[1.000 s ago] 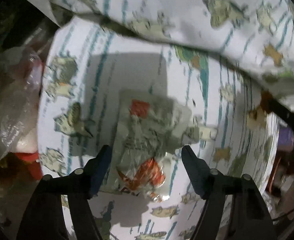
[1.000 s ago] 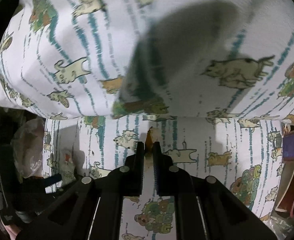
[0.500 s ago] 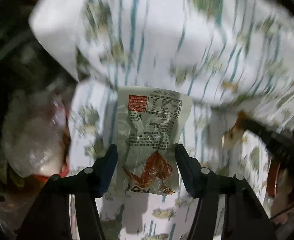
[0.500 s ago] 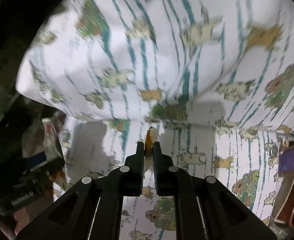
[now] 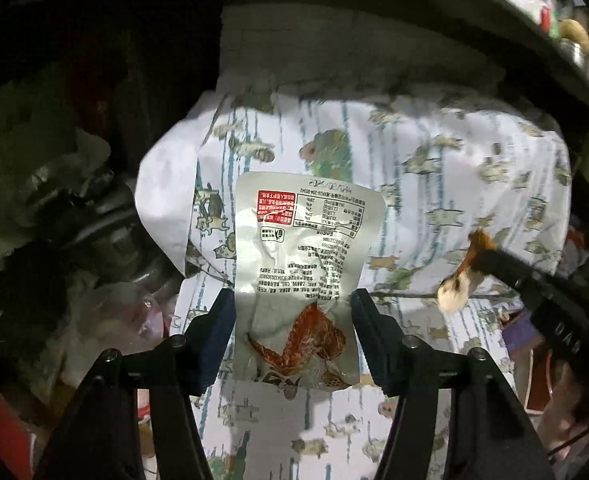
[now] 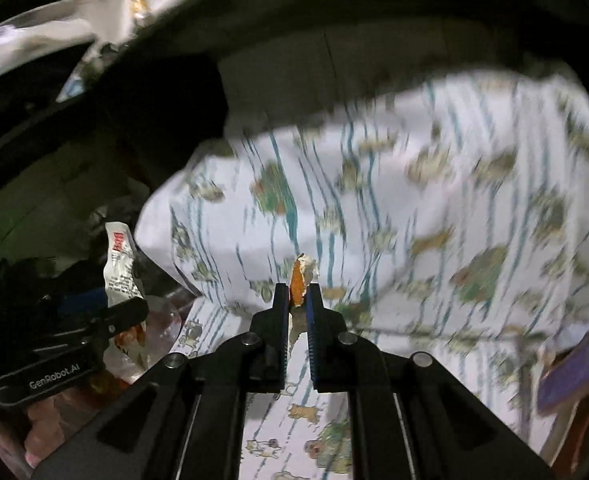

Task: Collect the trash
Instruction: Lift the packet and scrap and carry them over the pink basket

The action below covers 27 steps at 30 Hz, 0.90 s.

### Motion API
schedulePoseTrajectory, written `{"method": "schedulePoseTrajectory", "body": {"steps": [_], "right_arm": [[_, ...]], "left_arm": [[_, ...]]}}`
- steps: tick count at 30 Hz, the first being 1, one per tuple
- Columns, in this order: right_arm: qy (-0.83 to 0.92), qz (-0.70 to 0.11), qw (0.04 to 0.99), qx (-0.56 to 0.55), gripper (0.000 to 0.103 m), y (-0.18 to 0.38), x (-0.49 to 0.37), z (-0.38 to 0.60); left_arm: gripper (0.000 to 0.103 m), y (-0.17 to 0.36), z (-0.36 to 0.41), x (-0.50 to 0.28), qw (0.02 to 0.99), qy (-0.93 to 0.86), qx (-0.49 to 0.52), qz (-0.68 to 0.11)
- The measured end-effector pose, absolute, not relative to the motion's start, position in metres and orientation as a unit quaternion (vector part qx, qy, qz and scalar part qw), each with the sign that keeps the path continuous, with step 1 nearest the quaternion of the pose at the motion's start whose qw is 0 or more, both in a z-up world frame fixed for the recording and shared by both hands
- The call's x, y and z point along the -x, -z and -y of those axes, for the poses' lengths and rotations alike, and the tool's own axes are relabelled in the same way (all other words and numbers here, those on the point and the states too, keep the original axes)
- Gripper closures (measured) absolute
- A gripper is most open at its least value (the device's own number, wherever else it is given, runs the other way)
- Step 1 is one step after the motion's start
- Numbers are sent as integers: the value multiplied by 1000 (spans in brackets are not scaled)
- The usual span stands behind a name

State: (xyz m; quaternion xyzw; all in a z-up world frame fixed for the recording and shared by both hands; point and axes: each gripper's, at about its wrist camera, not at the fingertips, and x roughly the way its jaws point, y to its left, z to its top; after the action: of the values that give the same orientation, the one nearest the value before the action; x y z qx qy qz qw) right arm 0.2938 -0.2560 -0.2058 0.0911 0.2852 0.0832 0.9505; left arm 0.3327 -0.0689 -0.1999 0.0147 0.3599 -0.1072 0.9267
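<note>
Silver snack wrapper (image 5: 302, 280) sits clamped in your left gripper (image 5: 292, 316), while your right gripper (image 6: 298, 300) pinches an orange scrap (image 6: 297, 280).

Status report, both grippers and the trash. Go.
Left gripper shut on silver snack wrapper, lifted off the bedding. Right gripper shut on orange scrap. Nothing in the way.

The packet (image 5: 302, 280) is showing silver with black print, a red label and an orange-red food picture. The pillow (image 5: 434, 184) and sheet (image 5: 334, 432) are showing white with teal stripes and small animals. The scrap (image 6: 297, 278) is showing orange and white.
</note>
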Motion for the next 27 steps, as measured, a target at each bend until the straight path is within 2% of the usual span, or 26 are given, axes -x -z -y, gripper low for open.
{"method": "schedulePoseTrajectory", "body": {"steps": [7,11,20,27], "right_arm": [[-67,-187,979,-44,95,127,-209,261],[-83,-156,983,-54,95,102,-150,266],[-111,-179,974,-78,95,131,-59,261],[-121,-232,963,-65,95,170,-33,247]], "left_arm": [[41,144,64,-263,948,126,5,-291],[41,118,63,-218,946,173,24,-274],[41,113,46,-118,948,169,39,-267],[41,150,39,-74,936,167,51,-307]]}}
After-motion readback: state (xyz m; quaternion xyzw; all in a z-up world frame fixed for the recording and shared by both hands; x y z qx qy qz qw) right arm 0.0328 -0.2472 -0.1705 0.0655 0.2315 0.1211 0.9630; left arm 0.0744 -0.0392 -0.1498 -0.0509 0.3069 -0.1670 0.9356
